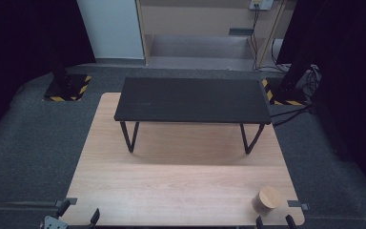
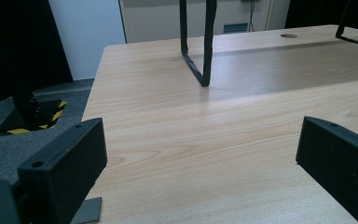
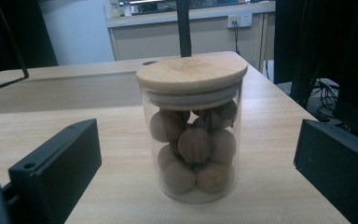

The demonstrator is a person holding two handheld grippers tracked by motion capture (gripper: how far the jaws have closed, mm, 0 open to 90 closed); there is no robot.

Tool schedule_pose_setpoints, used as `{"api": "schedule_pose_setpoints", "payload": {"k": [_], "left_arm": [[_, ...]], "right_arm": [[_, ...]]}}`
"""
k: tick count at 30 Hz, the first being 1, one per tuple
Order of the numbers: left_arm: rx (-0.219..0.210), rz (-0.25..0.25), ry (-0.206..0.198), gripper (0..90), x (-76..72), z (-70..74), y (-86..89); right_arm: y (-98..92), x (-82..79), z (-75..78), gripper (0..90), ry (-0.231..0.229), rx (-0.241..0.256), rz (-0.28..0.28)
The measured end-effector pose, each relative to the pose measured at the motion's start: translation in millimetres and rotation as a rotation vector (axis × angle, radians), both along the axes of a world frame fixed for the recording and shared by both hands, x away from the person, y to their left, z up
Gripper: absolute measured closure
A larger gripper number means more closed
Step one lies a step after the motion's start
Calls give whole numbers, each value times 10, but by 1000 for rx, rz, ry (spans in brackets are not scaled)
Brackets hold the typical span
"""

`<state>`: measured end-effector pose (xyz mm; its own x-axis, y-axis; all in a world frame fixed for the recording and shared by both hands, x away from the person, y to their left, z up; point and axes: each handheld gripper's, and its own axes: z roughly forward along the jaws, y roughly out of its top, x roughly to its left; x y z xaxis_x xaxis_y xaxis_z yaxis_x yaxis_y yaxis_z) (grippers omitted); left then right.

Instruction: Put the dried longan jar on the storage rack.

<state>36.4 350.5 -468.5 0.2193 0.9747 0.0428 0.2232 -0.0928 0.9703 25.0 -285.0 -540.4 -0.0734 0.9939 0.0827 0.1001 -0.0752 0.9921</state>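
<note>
A glass jar (image 3: 192, 144) with a round wooden lid (image 3: 192, 73) stands upright on the wooden table (image 1: 171, 181), near its front right corner (image 1: 266, 200). Several brown round nuts fill it. My right gripper (image 1: 276, 222) is at the table's front edge just behind the jar, open, with the jar a little ahead of and between its jaws (image 3: 196, 168), not touched. My left gripper (image 1: 78, 213) is open at the front left corner, its jaws wide apart over bare table (image 2: 200, 158).
A low black bench-like shelf (image 1: 190, 100) on thin black legs (image 2: 198, 46) stands across the far half of the table. Grey carpet surrounds the table. Black stands with yellow-striped bases (image 1: 66, 88) sit at the back left and right.
</note>
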Motion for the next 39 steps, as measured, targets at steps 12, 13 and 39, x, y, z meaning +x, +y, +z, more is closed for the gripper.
{"api": "schedule_pose_setpoints", "payload": {"k": [12, 13, 39], "left_arm": [[-5, 1, 3, 5, 17, -10, 16], [-5, 0, 3, 5, 19, -10, 17], [-8, 17, 1, 5, 9, -12, 58]], "right_arm": [[58, 267, -17, 8, 7, -35, -7], [64, 290, -19, 8, 6, -36, -8], [115, 502, -29, 253, 22, -55, -11]]}}
